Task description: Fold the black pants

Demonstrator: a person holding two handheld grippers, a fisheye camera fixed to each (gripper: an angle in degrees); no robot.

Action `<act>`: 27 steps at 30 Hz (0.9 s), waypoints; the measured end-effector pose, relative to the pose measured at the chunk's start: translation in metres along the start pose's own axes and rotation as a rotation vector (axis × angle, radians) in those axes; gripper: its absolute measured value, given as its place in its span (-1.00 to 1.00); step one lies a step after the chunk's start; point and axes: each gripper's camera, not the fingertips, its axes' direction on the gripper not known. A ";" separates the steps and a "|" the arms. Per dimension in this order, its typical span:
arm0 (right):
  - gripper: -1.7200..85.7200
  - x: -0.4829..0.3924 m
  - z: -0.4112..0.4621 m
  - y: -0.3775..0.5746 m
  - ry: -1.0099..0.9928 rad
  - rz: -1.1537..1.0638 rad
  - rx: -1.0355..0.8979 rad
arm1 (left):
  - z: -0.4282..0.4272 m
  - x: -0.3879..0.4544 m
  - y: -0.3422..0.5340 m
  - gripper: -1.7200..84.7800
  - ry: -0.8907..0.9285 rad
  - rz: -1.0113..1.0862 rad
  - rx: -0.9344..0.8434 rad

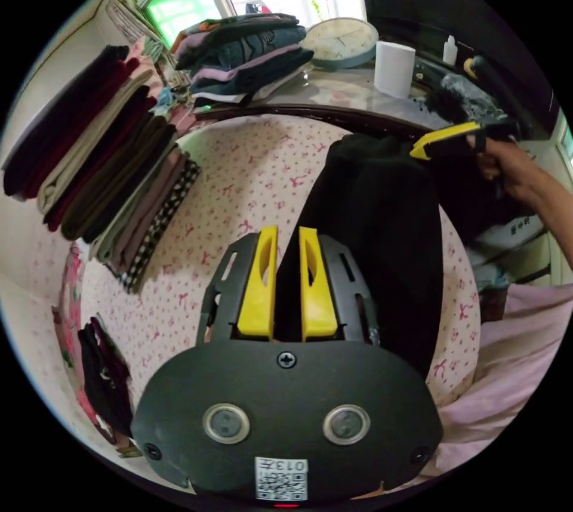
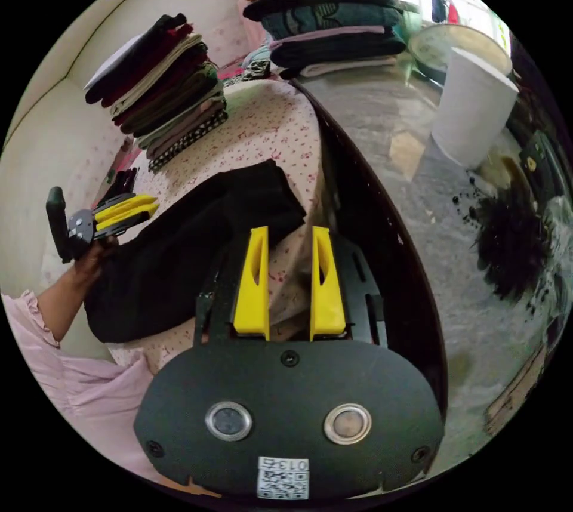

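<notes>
The left claw has its yellow jaws a little apart, and I cannot tell if they pinch the near end of the black pants. The right claw is loose, with bedsheet between its jaws. The pants lie in a long folded strip, so I think they still need folding shorter before joining the stack.

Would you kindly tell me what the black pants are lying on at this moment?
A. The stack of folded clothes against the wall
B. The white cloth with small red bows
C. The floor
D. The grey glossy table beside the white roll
B: in both views the black pants lie folded on the white cloth with small red bows, apart from the glossy table and the folded stacks.
</notes>
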 end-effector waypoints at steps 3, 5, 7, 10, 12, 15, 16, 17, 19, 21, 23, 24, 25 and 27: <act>-0.82 0.010 0.007 -0.004 -0.142 0.037 -0.038 | 0.040 -0.004 -0.023 -0.85 0.109 0.047 -0.128; -0.87 0.001 0.009 -0.008 -0.118 -0.028 -0.073 | 0.059 -0.004 -0.028 -0.92 0.134 0.087 -0.193; -0.90 -0.023 -0.001 -0.009 0.020 -0.172 -0.026 | 0.052 -0.009 -0.028 -0.93 0.110 0.067 -0.163; -0.91 -0.037 -0.006 -0.008 0.096 -0.257 0.023 | 0.050 -0.018 -0.023 -0.94 0.072 0.024 -0.133; -0.90 -0.034 0.018 -0.007 0.146 -0.268 -0.052 | 0.069 -0.023 -0.021 -0.94 0.089 0.006 -0.179; -0.88 -0.012 0.029 -0.002 0.067 -0.199 -0.067 | 0.081 -0.034 -0.021 -0.94 0.139 -0.030 -0.195; -0.87 -0.007 0.026 -0.003 0.061 -0.170 -0.079 | 0.079 -0.040 -0.022 -0.93 0.158 -0.047 -0.203; -0.84 0.002 0.016 -0.002 0.075 -0.128 -0.062 | 0.073 -0.047 -0.021 -0.92 0.168 -0.063 -0.181; -0.80 0.014 -0.012 0.005 0.029 -0.102 0.063 | 0.058 -0.059 -0.018 -0.90 0.179 -0.101 -0.091; -0.78 0.019 -0.020 0.003 -0.040 -0.112 0.095 | 0.047 -0.070 -0.022 -0.86 0.220 -0.131 -0.007; -0.75 0.019 -0.018 -0.001 -0.073 -0.129 0.108 | 0.048 -0.070 -0.042 -0.80 0.291 -0.088 0.029; -0.74 0.017 -0.013 -0.005 -0.085 -0.136 0.100 | 0.050 -0.069 -0.047 -0.78 0.303 -0.071 0.030; -0.72 0.015 -0.005 -0.010 -0.089 -0.144 0.076 | 0.057 -0.064 -0.058 -0.77 0.322 -0.035 0.017; -0.70 0.011 0.008 -0.016 -0.079 -0.157 0.036 | 0.069 -0.056 -0.073 -0.75 0.331 0.016 -0.017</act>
